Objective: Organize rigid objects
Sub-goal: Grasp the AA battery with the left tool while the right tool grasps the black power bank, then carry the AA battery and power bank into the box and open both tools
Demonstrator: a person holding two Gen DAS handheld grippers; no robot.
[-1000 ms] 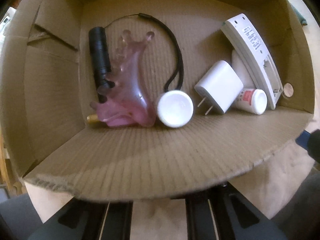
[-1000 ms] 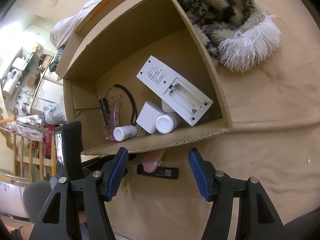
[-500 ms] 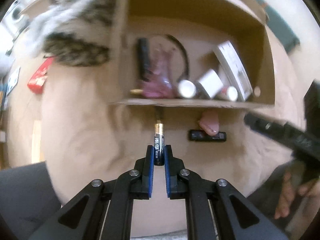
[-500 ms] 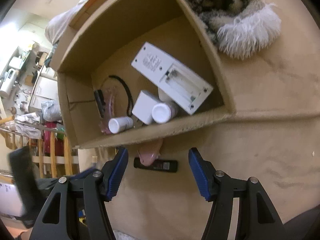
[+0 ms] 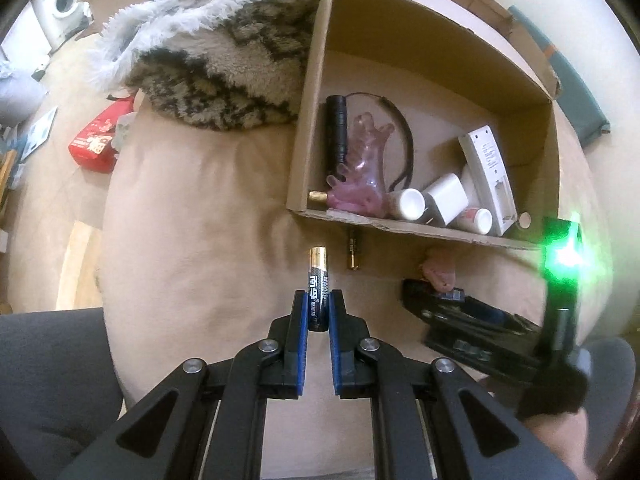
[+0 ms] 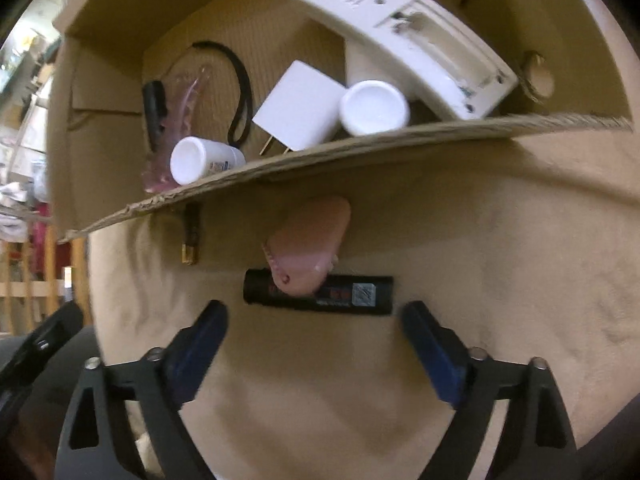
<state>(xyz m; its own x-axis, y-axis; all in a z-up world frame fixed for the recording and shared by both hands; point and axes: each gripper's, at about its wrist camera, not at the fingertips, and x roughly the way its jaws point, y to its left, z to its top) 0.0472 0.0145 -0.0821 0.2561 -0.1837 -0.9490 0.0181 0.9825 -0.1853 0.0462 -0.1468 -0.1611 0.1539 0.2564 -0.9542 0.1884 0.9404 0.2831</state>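
Note:
My left gripper (image 5: 319, 312) is shut on a black and gold AA battery (image 5: 318, 280), held upright above the tan cushion, short of the cardboard box (image 5: 400, 226). My right gripper (image 6: 316, 320) is open, its blue fingers on either side of a black stick-shaped object (image 6: 352, 292) lying on the cushion, with a pink scraper (image 6: 308, 244) resting on it. A second battery (image 6: 191, 236) lies by the box's front wall. The box holds a white remote (image 6: 400, 36), a white charger (image 6: 298, 110), two white bottles, a pink massager (image 5: 362, 176) and a black flashlight (image 5: 335, 128).
A furry patterned blanket (image 5: 208, 48) lies left of the box. A red packet (image 5: 96, 144) sits on the floor at left. The right gripper (image 5: 500, 332) shows in the left wrist view with a green light. A grey trouser leg (image 5: 48, 380) is at lower left.
The right gripper has dropped low and close to the black stick, now bracketing it. The left gripper has pulled back from inside the box, holding the battery.

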